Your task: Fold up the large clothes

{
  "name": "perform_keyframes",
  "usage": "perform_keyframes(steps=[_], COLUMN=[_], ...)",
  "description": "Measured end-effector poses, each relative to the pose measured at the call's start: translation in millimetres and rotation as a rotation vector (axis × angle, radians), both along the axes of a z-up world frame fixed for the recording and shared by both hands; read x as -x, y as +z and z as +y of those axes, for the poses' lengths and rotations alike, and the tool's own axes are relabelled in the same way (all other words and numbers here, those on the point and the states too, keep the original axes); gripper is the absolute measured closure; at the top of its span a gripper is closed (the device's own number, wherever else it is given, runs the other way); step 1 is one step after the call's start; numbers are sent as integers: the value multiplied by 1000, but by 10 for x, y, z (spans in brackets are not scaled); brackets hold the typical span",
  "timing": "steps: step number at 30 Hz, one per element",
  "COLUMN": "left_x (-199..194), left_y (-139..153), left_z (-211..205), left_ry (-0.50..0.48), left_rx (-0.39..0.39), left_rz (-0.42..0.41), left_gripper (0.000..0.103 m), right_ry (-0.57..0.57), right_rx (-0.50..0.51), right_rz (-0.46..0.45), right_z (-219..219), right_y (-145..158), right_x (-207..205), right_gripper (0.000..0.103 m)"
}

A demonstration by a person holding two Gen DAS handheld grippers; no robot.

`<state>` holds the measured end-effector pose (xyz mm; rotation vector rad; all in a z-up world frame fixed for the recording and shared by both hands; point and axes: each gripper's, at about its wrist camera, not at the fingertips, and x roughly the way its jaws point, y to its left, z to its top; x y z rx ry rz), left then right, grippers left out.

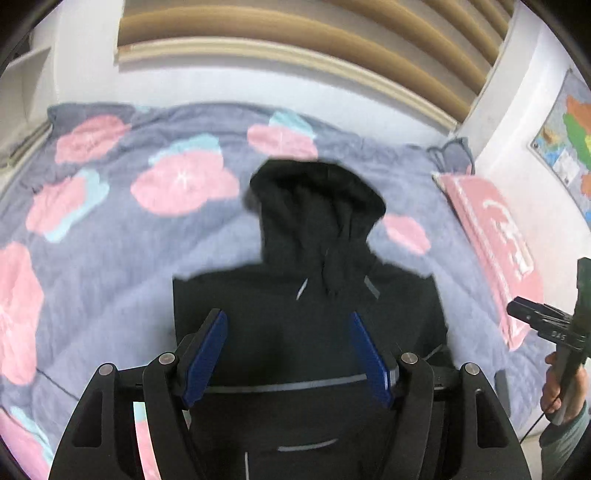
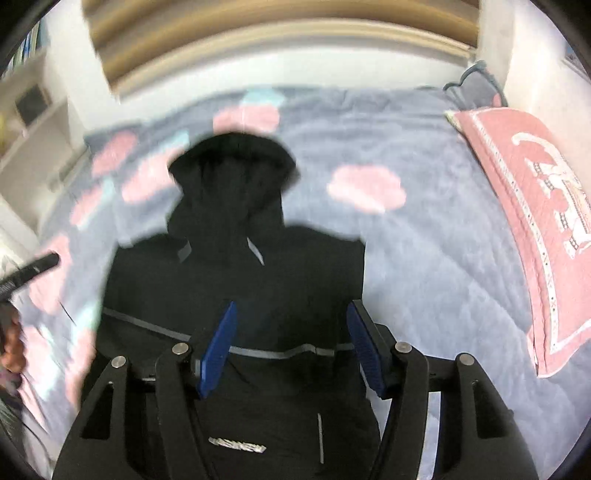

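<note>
Left gripper (image 1: 288, 349) jaws stand well apart, blue pads (image 1: 207, 358) with nothing between them; it hangs above the jacket, touching no cloth. Right gripper (image 2: 290, 343) likewise: jaws parted wide, blue pads (image 2: 218, 350) bare, nothing held, poised over the same garment.

Black hooded jacket (image 1: 314, 332) lies flat on the bed, front up, hood (image 1: 317, 206) toward the head of the bed and spread out, slightly rumpled. Body looks folded in to a neat rectangle; the sleeves cannot be made out. Grey reflective strips (image 2: 273, 352) run across the chest and by the collar; a small pale logo (image 2: 236, 448) shows low on the front, near the bottom of the right wrist view. Jacket sits about mid-bed, nearer the foot edge than the headboard.

Bedspread (image 1: 122, 266) under it: grey-blue fleece with pink and pale-blue cloud shapes, covering the whole bed. Pink pillow (image 2: 528, 229) with a white pattern lies along the right-hand edge of the bed, well apart from the jacket. A grey cushion corner (image 2: 476, 79) sits at the far right corner.

Person's hand (image 1: 563, 384) grips the right gripper's handle at the right edge of the left wrist view. Wooden slatted headboard (image 1: 295, 33) stands at the far side. A coloured map (image 1: 569, 129) hangs on the white wall to the right. Both views are blurred.
</note>
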<state>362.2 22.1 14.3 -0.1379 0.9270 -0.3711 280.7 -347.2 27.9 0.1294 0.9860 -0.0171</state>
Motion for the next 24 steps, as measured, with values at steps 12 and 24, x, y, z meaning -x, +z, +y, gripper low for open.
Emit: perform_keyframes(steps=[12,24], left_x=[-1094,-2578], left_y=[92,-1135], left_z=[-273,-582], left_ry=[25,77], left_rx=[-26,-67], left_rz=[-14,79], left_gripper=[33,33], right_ry=[14,32], right_rx=[-89,-109], right_rz=[-34,78], right_z=[-25,12], right_y=[186,-1067], right_x=[-1101,-2728], right_gripper=[37,37])
